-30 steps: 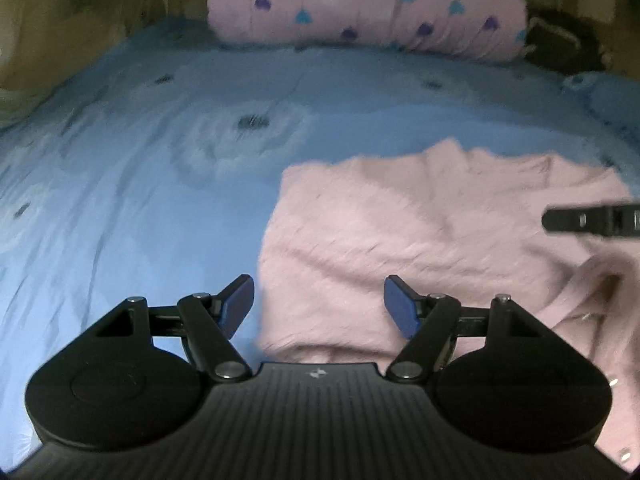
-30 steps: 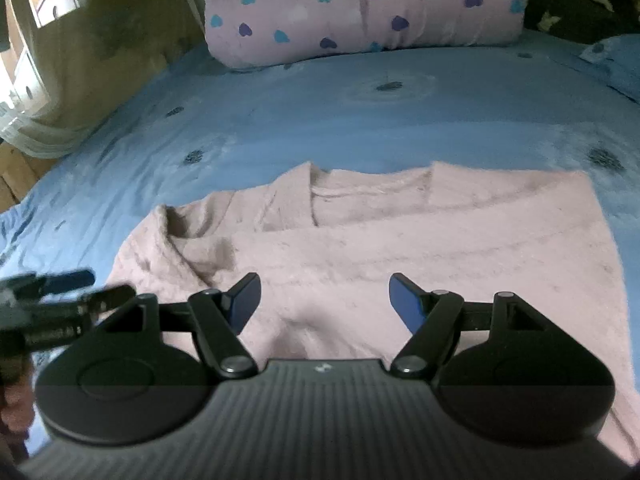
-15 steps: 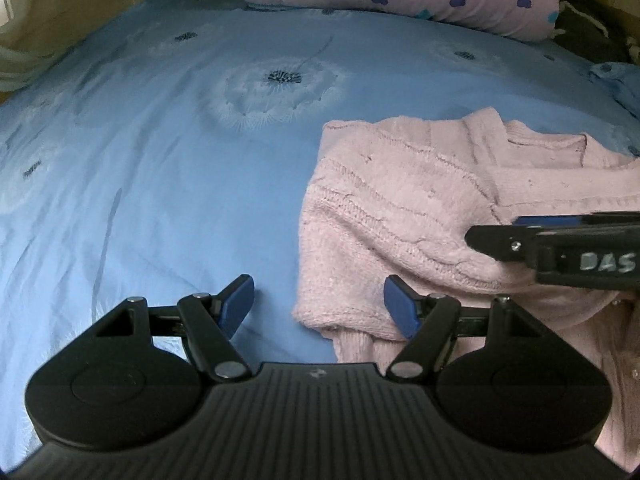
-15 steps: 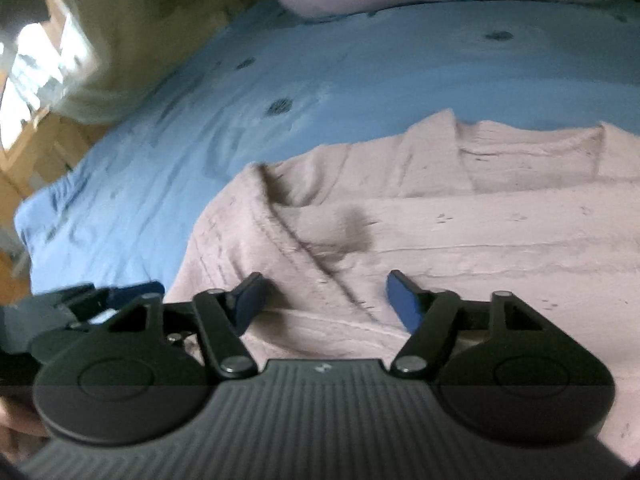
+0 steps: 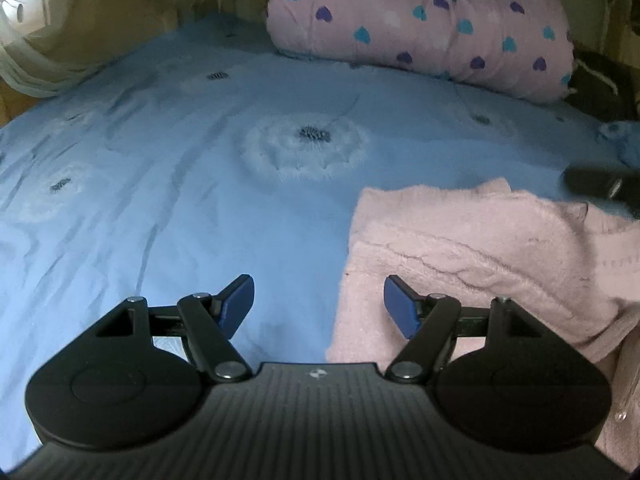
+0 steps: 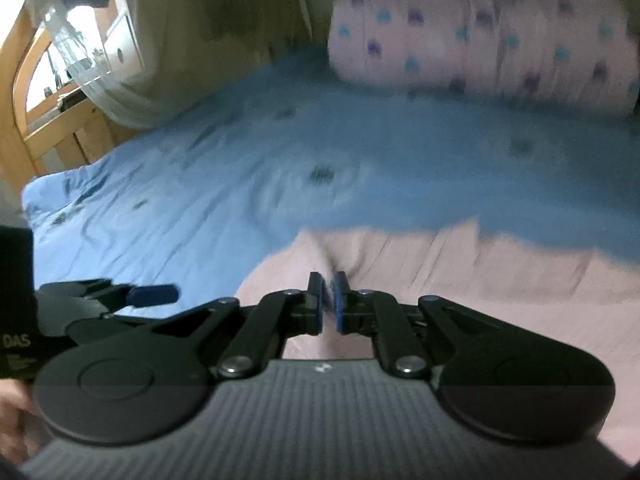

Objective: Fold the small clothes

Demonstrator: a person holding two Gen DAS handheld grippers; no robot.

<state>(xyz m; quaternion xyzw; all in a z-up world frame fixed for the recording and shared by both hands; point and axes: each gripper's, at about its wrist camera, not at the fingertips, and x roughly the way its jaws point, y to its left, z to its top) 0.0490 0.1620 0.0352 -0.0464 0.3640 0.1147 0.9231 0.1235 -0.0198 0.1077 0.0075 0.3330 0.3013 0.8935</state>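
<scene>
Right claw (image 6: 328, 300): pads just closed, pinching a fold of pink sweater (image 6: 460, 280).
Left claw (image 5: 319, 306): jaws wide, empty, over sweater's left edge.
Sweater: at 4 o'clock on blue bedsheet (image 5: 200, 160).
Open room: sheet bare toward 10 o'clock.

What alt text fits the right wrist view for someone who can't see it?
The right gripper, jaws shut, sits over a pink knit sweater lying on a blue bedsheet. The open left gripper shows at left, and a heart-print rolled quilt lies beyond. The picture is blurred.
</scene>
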